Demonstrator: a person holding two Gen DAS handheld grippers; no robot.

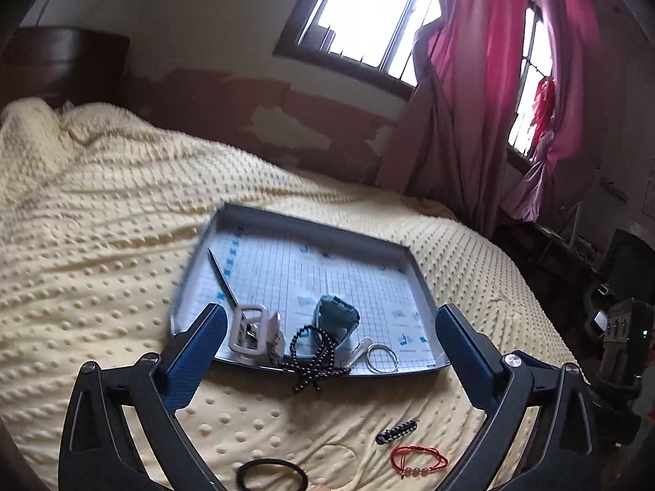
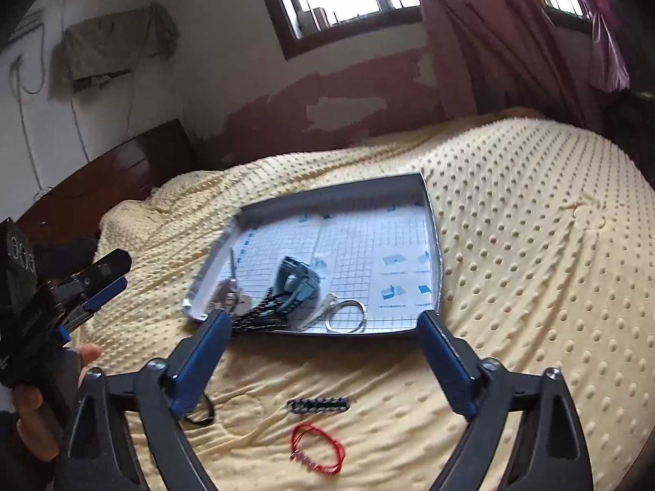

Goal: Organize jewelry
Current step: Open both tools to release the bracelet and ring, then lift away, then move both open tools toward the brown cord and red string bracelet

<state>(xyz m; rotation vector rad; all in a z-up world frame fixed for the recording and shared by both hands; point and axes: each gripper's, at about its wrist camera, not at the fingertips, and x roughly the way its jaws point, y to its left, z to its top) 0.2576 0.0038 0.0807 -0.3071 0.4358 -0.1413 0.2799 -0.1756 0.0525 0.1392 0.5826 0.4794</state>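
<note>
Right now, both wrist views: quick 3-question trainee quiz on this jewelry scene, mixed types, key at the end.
1. True or false: the red string bracelet lies inside the tray.
2. Multiple choice: the dark bead strand is A) wholly in the tray, B) draped over the tray's near rim, C) held by a gripper.
3. Fill in: besides the red bracelet, the black hair tie and the black-and-white braided ____ lie on the yellow bedspread.

Key: 1 false; 2 B; 3 bracelet. Left gripper and right gripper are both open, empty.

black hair tie [image 1: 271, 475] cut off, tray [image 2: 213, 257] edge blurred
</note>
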